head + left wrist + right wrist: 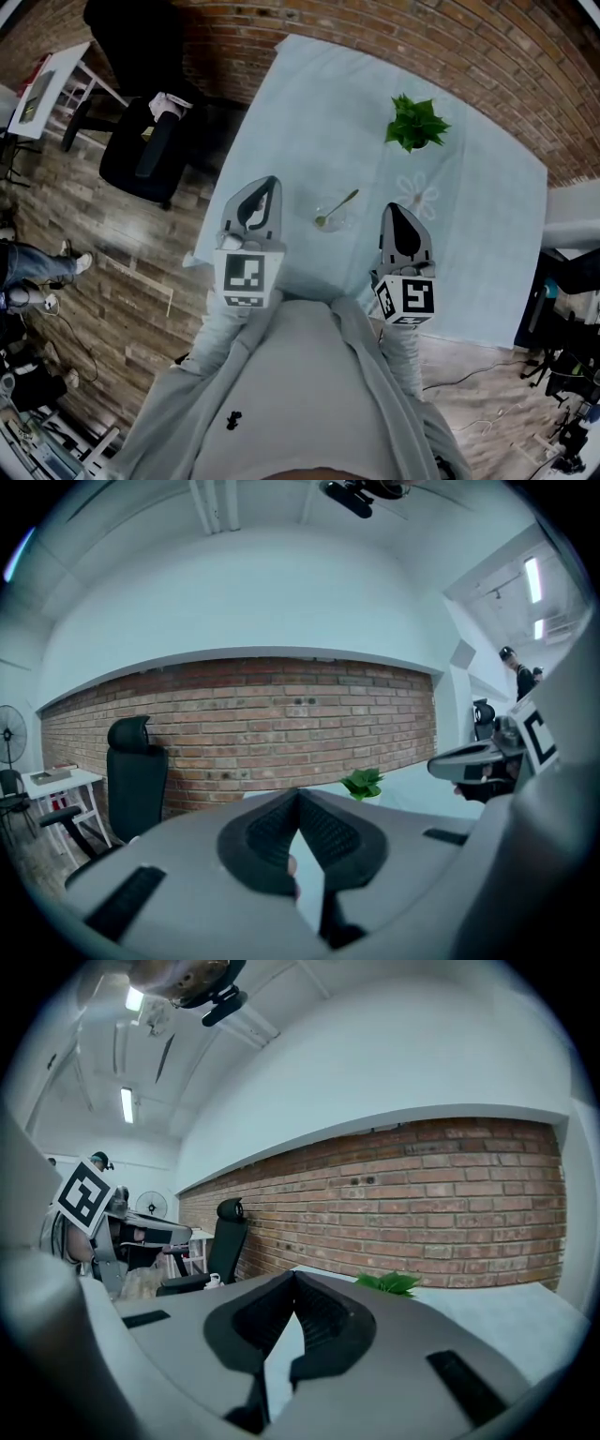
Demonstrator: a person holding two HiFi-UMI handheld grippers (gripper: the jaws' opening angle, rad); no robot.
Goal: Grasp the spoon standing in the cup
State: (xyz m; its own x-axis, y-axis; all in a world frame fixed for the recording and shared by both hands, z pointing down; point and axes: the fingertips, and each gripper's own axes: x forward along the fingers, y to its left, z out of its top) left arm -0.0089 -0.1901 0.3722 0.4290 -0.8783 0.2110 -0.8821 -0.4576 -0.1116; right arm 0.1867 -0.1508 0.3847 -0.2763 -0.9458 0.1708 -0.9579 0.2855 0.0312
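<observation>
A gold-coloured spoon (338,207) leans in a small clear glass cup (332,219) near the middle of the table with the pale cloth (478,244). My left gripper (270,184) hovers to the left of the cup, tips together and empty. My right gripper (396,209) hovers to the cup's right, also shut with nothing in it. Both stand apart from the cup. In the left gripper view the left gripper (299,794) has its pads meeting at the tip; in the right gripper view the right gripper (294,1275) does too. The jaws' bodies hide the cup in both gripper views.
A potted green plant (416,123) stands at the table's far right, also seen as the plant (362,783) and the plant (389,1283). A black office chair (141,150) stands left of the table. A brick wall (525,66) runs behind. A person (28,272) stands at the left edge.
</observation>
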